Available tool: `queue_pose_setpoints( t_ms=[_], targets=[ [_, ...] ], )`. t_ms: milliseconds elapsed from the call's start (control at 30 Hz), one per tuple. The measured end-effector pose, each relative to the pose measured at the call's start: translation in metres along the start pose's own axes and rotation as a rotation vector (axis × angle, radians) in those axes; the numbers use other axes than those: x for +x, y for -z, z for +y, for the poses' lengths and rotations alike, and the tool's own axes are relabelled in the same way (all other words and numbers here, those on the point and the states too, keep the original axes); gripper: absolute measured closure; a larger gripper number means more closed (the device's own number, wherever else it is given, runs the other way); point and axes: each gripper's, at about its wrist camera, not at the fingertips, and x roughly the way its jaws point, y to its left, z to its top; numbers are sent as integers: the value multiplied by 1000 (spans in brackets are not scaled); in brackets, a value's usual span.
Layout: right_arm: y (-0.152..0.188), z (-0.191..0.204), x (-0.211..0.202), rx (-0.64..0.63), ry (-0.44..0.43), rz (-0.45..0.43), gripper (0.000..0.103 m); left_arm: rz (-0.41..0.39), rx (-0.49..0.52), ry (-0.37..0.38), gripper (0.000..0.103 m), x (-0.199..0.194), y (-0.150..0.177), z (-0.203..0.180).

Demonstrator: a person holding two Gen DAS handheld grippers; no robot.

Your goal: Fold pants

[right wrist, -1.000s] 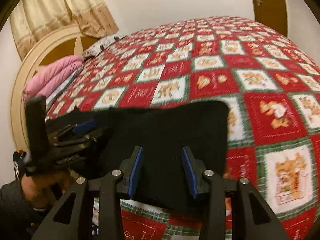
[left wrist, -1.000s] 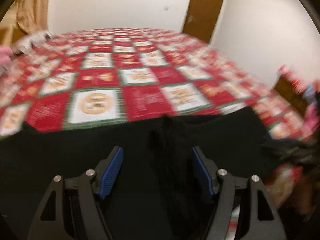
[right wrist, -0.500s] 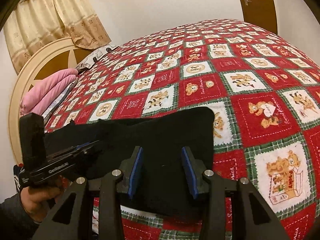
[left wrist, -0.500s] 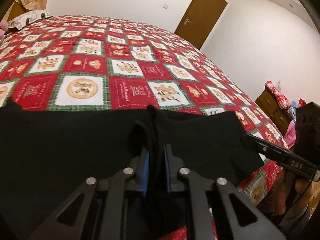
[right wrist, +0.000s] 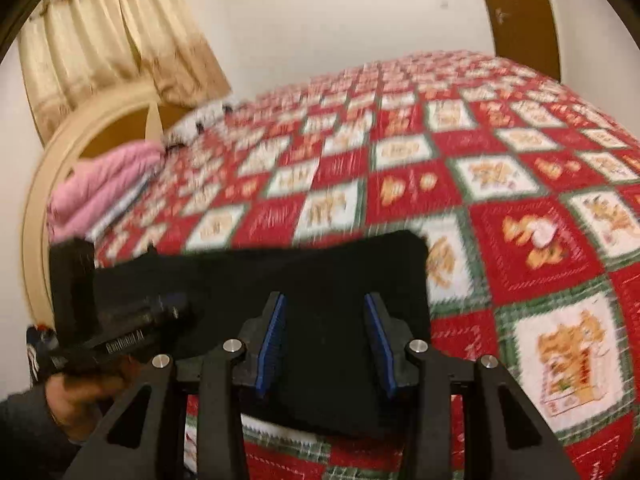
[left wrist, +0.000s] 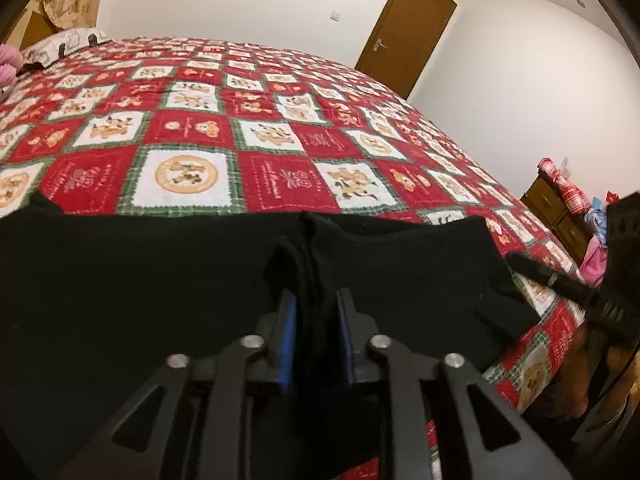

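Pants: black pants [left wrist: 140,280] lie spread flat along the near edge of the bed [left wrist: 280,120], on the red, white and green checked quilt [right wrist: 540,240]. The far hem edge runs roughly parallel to that bed edge.
Left claw: the left claw [left wrist: 316,320] is pressed together on a raised ridge of the pants fabric; the blue pads [left wrist: 287,336] grip the fold from both sides.
Right claw: the right claw [right wrist: 325,340] is spread, its blue pads [right wrist: 272,340] apart, poised over the end of the pants nearest the bed's near corner. Contact with the fabric cannot be determined.
Surroundings: pink bedding [right wrist: 100,188] lies at the headboard [right wrist: 40,200]; a brown door [left wrist: 404,28] stands beyond the far bed edge; a wooden dresser [left wrist: 556,208] stands beside the bed.
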Motion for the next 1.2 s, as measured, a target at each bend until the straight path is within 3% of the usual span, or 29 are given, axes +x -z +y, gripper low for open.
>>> queue_pose_setpoints(
  t_ms=[67,167,233,300,367,533,733,867,1033,1200],
  targets=[
    [-1,-5,-3,17,12,-25,58,3,10,13,73,-2,1,-1],
    [-1,-10,-1,42,30,-25,57,3,45,1,52,-10,3,-4],
    [-1,-14,-1,59,38,-31,56,-40,81,-41,35,-23,5,-3],
    [-1,-15,-1,69,38,-41,56,-61,97,-61,30,-37,5,4],
    [0,-16,-4,70,37,-58,56,-70,103,-73,30,-48,4,15],
    [0,-9,-11,55,26,-99,56,-87,93,-192,29,-91,7,76],
    [4,2,-2,24,15,-75,56,-93,33,-420,29,-156,15,174],
    [11,16,8,-42,14,-36,56,-117,-62,-536,29,-192,20,239],
    [24,45,17,-188,27,-10,56,-114,-179,-521,29,-196,27,288],
    [36,68,22,-307,29,-4,56,-109,-237,-468,30,-180,32,297]
  ],
)
